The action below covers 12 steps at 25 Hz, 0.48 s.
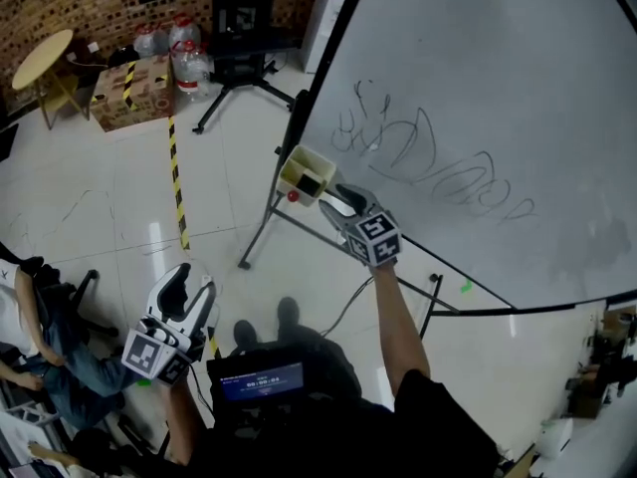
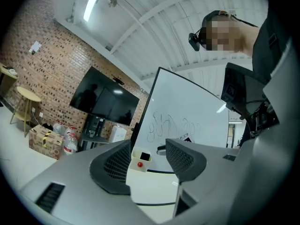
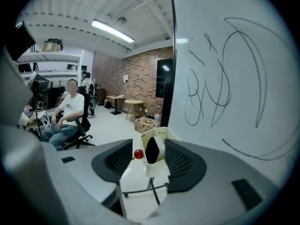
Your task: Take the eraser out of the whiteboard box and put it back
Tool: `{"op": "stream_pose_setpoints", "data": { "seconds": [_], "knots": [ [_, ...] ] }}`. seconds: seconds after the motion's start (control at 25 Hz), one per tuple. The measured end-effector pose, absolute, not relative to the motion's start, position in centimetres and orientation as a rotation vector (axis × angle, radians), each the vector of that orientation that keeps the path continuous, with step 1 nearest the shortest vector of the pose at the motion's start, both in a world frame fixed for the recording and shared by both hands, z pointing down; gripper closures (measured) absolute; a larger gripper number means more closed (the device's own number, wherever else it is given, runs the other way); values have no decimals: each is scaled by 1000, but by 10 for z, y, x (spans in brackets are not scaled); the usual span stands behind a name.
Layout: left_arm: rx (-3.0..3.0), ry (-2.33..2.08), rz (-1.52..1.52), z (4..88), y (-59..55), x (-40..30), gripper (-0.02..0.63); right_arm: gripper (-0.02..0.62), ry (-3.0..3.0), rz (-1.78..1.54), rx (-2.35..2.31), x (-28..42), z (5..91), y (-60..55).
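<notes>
A cream box [image 1: 302, 170] hangs at the left edge of the whiteboard [image 1: 498, 98], with a red knob [image 1: 293, 196] on its side. The black eraser [image 1: 312, 183] stands inside it. My right gripper [image 1: 336, 199] is open just in front of the box, pointing down at it. In the right gripper view the box [image 3: 159, 165] and the eraser [image 3: 152, 150] sit just beyond the open right gripper [image 3: 147, 162], untouched. My left gripper [image 1: 192, 283] is open and empty, low at the left, far from the box. It points level at the box [image 2: 139, 165].
The whiteboard's stand legs [image 1: 261, 229] spread over the tiled floor. Yellow-black tape [image 1: 177, 182] runs across the floor. A cardboard box [image 1: 132, 93], water bottles [image 1: 189, 60], a round table [image 1: 42, 56] and a screen stand [image 1: 239, 58] stand behind. A person [image 3: 69, 110] sits on an office chair.
</notes>
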<state>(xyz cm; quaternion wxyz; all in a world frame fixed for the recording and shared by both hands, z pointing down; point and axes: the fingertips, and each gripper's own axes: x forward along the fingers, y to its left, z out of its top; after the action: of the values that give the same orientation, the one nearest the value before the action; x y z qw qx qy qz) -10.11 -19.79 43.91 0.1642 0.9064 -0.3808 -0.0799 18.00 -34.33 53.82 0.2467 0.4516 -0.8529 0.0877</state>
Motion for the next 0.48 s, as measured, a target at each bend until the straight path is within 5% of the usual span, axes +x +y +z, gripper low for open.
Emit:
{"op": "stream_pose_setpoints", "data": {
  "seconds": [0.48],
  "knots": [
    [2501, -1187, -188, 454, -204, -93, 371, 354, -2179, 129, 1037, 159, 585, -392]
  ]
}}
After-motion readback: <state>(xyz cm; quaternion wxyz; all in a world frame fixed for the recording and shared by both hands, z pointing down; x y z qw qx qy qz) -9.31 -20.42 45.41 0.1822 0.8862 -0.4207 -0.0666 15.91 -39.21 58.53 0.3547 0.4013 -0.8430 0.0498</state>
